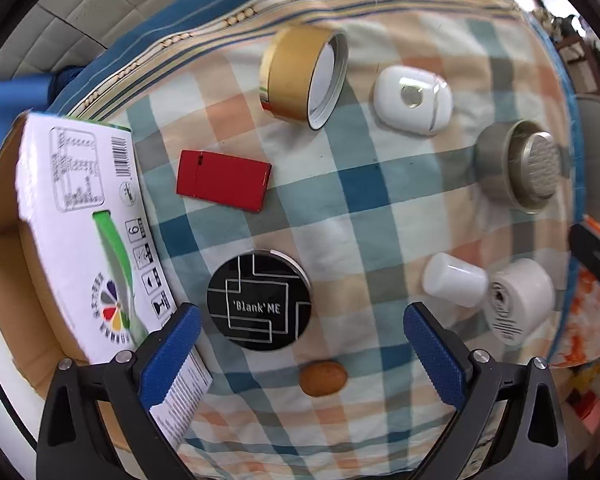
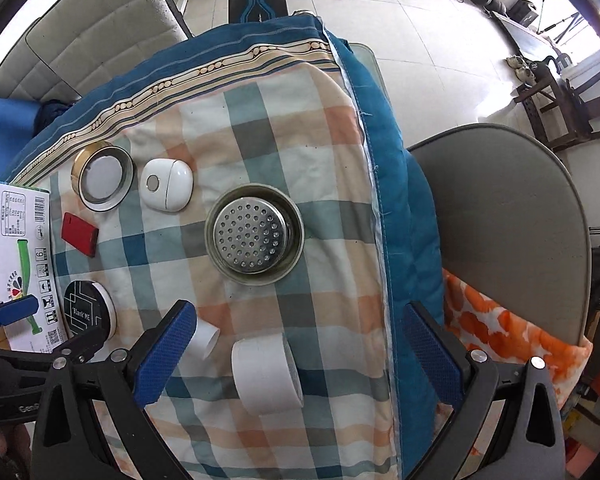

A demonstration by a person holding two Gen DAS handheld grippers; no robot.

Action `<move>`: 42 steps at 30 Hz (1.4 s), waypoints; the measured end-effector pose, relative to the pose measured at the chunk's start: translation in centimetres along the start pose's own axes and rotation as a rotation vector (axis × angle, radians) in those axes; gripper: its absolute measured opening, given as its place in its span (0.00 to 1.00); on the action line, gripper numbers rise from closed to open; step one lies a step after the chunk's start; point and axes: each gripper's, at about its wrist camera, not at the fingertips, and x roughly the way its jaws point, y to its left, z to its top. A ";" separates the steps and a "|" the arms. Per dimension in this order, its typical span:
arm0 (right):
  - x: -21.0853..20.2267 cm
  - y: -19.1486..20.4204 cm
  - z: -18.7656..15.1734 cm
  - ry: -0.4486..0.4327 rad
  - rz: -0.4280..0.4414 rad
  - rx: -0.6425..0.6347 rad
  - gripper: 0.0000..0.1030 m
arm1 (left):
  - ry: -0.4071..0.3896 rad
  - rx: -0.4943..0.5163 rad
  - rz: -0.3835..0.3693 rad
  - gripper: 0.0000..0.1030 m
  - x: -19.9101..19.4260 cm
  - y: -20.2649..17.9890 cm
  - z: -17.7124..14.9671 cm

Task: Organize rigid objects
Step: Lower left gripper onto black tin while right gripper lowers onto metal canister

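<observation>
2 white cyl. [image 1: 456, 280], 1 box [image 1: 80, 216]

The round black disc with white line pattern [image 1: 259, 301] bears the words 'Blank' ME in white; the same wording shows small and turned sideways on it in the right wrist view [image 2: 83, 314]. The white printed flap of the brown cardboard box [image 1: 80, 216] carries a barcode, a table of print too small to read, the numeral 6 in a square and a column of handling pictograms. The black gripper body at the lower left edge [image 2: 4, 396] shows the letters "Gen", cut off.
</observation>
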 end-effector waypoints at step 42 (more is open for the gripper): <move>12.3 0.7 5.0 0.303 0.169 0.048 0.39 | 0.239 0.021 0.087 0.79 5.9 6.8 3.7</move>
